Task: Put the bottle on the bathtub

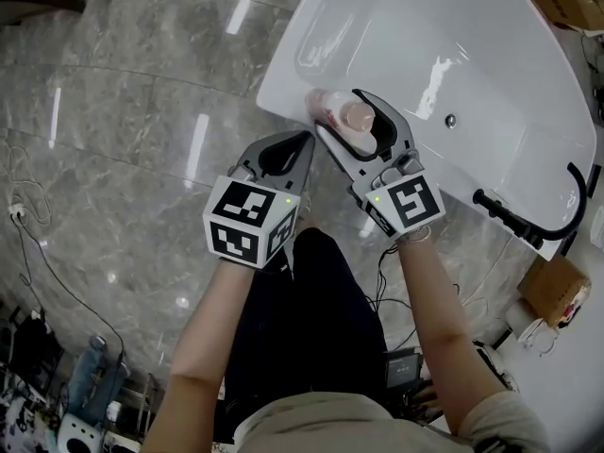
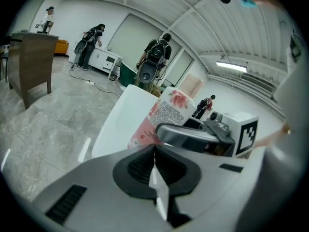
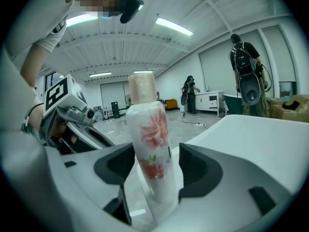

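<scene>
Likely light, slick bottle [image 1: 342, 121], best taken mid-body, stands on the bathtub [image 1: 283, 83] between parted jaws of the right hand-held gripper [image 1: 339, 110]; left hand-held gripper [image 1: 304, 142] closed.

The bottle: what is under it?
The white bathtub rim is under the bottle. Its base itself is covered by the right tool, whose jaws stand open around it.

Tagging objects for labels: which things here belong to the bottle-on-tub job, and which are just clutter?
Job: bottle, standing on the tub rim between the open right tongs.
Clutter: faucet, box, cables; left tongs shut, empty.
</scene>
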Tool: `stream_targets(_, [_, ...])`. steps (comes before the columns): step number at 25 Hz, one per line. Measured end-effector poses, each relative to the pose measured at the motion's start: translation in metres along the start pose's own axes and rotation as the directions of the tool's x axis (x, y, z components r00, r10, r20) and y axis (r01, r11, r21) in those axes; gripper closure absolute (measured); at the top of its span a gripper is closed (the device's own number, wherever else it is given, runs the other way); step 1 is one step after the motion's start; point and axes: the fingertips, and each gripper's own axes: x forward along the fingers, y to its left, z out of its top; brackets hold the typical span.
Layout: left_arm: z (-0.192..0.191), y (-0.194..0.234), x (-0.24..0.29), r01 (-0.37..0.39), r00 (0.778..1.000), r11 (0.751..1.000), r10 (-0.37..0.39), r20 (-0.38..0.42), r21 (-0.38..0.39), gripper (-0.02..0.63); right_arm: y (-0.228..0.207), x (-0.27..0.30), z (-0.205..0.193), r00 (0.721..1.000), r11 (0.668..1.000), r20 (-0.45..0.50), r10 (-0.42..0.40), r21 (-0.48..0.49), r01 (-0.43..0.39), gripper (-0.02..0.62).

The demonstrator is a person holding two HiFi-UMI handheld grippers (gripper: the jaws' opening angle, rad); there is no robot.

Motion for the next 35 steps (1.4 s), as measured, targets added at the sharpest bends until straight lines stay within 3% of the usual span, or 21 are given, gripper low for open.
stream_targets(9, [0.019,-0.026,-0.027,-0.001,1.000,0.999,0.001,-0.005,0.037,0.598,0.006,-0.035,0.020,0.996,0.994,0.018,-0.084,0.068,0.083,0.362])
stream_targets(23, [0.080,-0.107,-0.088,0.021,1.000,0.969,-0.023,0.005,0.245,0.598,0.023,-0.116,0.114,0.979,0.953,0.142,-0.148,0.286,0.102,0.423])
stream_targets(28, [0.096,-0.138,-0.101,0.045,0.999,0.975,-0.051,0.019,0.220,0.598,0.034,-0.149,0.145,0.979,0.939,0.190,-0.074,0.343,0.004,0.485])
stream_targets(32, [0.107,-0.155,-0.119,0.061,0.997,0.971,-0.073,0.040,0.231,0.598,0.041,-0.169,0.177,0.963,0.923,0.256,-0.085,0.384,-0.021,0.577])
stream_targets(35, [0.110,-0.168,-0.134,0.066,0.995,0.967,-0.082,0.058,0.245,0.598,0.054,-0.183,0.198,0.953,0.921,0.296,-0.067,0.386,-0.055,0.595])
